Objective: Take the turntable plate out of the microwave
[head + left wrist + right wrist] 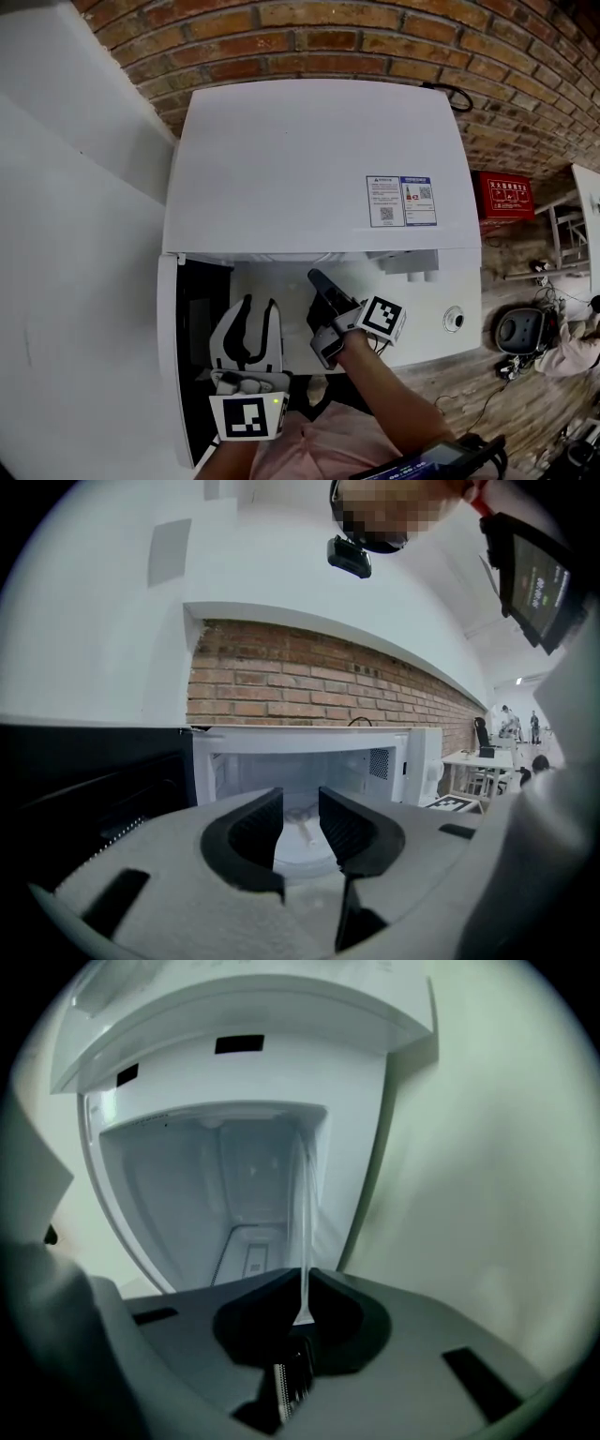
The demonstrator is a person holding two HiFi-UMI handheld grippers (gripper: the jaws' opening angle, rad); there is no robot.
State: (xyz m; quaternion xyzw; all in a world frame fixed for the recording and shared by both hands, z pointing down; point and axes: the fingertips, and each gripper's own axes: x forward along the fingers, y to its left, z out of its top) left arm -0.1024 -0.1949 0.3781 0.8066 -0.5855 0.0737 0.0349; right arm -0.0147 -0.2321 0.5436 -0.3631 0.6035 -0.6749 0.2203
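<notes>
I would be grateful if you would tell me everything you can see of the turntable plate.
The turntable plate is a round disc of clear glass with a moulded pattern at its centre. It lies about flat, low inside the open microwave. The right gripper, turned on its side, is shut on its near rim, which shows there edge-on as a thin pale line. Whether it rests on the floor or is lifted cannot be told. The left gripper does not touch it.

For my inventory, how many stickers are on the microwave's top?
2, side by side near its front right: pale sticker left, blue-framed sticker right. None appear hidden.
</notes>
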